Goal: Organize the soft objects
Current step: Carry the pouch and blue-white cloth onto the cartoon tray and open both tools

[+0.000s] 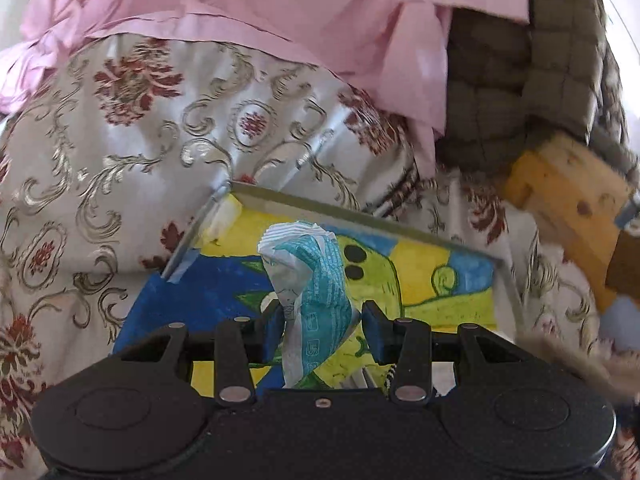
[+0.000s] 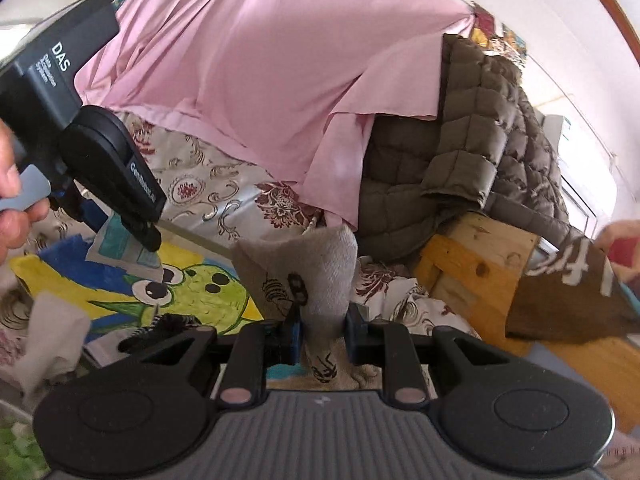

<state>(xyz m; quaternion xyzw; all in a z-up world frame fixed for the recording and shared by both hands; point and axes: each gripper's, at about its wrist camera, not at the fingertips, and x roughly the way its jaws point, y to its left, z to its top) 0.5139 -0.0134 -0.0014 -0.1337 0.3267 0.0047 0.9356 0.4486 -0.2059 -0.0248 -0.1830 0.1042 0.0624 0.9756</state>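
The left hand-held gripper (image 1: 322, 330) is nearest in its own view, and its two blue pads are closed on a crumpled teal-and-white packet (image 1: 310, 280) that stands up between them. From the right wrist view the same hand-held gripper (image 2: 150, 242) comes in from the upper left, with a person's hand (image 2: 12, 196) on its trigger, and the packet (image 2: 128, 246) hangs at its tip above a painted picture (image 2: 200, 284).

The right hand-held gripper (image 2: 320, 334) is clenched on a beige sock (image 2: 316, 276) with black printed marks; the sock rises upright between the pads and its top edge folds over.

The picture (image 1: 420, 280), a green cartoon figure on yellow and blue, lies on a floral bedspread (image 1: 120, 140) in cream, gold and dark red. A pink sheet (image 2: 260, 80) is draped over the far part of the bedspread. To the right of the sheet lies a quilted olive jacket (image 2: 460, 140), partly under the sheet's edge. Near the jacket stands a wooden box (image 2: 472, 264) in yellow and pale wood, touching the bedspread. A white crumpled cloth (image 2: 52, 336) lies at the left edge of the picture.
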